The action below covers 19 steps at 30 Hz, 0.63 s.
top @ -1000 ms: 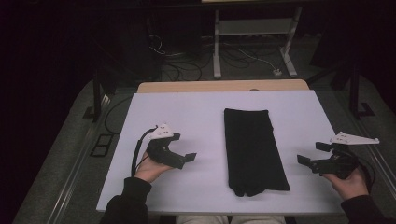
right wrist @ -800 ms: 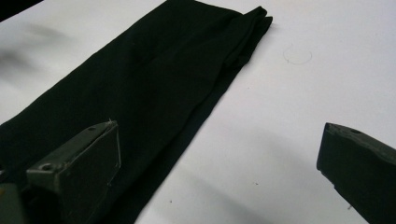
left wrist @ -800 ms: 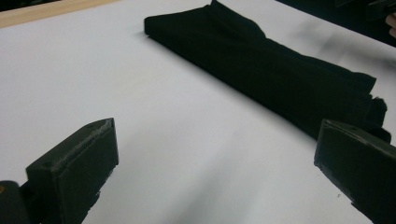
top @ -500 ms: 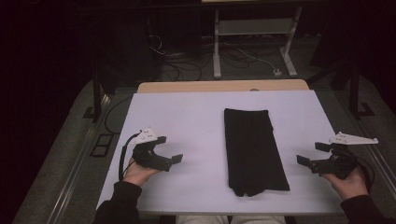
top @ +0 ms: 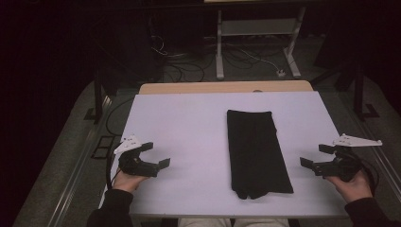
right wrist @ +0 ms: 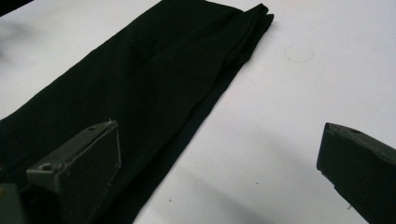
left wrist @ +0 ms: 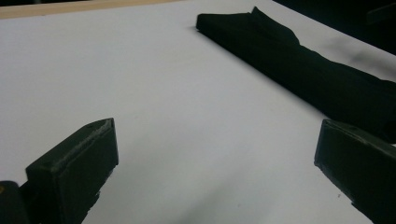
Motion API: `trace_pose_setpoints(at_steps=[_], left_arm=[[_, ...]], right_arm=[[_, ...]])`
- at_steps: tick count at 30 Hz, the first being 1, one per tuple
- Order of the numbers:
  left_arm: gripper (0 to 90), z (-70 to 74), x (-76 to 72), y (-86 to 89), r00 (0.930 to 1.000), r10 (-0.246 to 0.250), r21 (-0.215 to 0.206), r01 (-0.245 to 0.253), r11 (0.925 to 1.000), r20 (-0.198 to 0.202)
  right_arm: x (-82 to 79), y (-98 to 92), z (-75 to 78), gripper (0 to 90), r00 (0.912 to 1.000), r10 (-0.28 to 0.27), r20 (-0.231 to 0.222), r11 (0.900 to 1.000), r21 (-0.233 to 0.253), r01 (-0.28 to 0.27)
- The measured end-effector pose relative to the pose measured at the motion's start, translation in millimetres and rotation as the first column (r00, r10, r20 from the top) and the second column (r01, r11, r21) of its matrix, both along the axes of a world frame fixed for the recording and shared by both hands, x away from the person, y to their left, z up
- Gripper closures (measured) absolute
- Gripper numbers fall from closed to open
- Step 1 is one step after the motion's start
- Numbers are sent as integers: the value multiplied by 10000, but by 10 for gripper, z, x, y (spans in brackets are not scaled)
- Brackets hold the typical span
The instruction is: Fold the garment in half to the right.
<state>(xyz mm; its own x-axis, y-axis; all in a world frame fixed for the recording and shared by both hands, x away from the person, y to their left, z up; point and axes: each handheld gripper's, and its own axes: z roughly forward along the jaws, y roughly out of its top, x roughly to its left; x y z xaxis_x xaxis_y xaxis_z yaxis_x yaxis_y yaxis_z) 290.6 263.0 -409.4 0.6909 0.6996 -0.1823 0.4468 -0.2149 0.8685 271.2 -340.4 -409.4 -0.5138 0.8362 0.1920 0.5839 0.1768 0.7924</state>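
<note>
**Black cloth folded on the table; both grippers standing off, approach not begun**

The black cloth (top: 257, 153) lies flat on the white table (top: 189, 123), right of centre, folded into a long narrow strip that runs from the far side toward the person. Its near end looks slightly uneven, with small lobes at the edge.

At the left, we find the left gripper (top: 150, 158) held low over the table's near left corner, well apart from the cloth. Its fingers (left wrist: 77, 165) are spread wide and empty; in the left gripper view only bare table lies between them, the cloth stretching across the upper right.

At the right, the right gripper (top: 319, 158) hovers near the table's right edge, beside the cloth but not touching it. Its fingers (right wrist: 79, 163) are likewise released, holding nothing; the cloth's long edge passes under the left one in the right gripper view.

We judge the work to stand at the approach step, no grasp made. The next move calls for bringing each gripper to a cloth edge or corner, lowering the fingers to the table surface, and pinching only the intended layers, since the folds lie stacked.
</note>
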Motion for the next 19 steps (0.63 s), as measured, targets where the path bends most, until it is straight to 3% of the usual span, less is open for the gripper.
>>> trace_pose_setpoints(at_steps=[7, 12, 19], left_arm=[[0, -48, -79, 178, 9982, 594, -174, -596, 9981, -85], [0, -91, -119, 230, 9972, 736, 61, -735, 9973, -140], [0, -101, -137, 243, 9979, 619, -52, -620, 9981, -173]], right_arm=[[9, 7, 0, 0, 10000, 54, 62, 10000, -29, -54], [24, 21, -2, 0, 9999, 118, 37, 9999, -78, -118], [58, 42, -23, 0, 9998, 185, -69, 9997, -137, -186]])
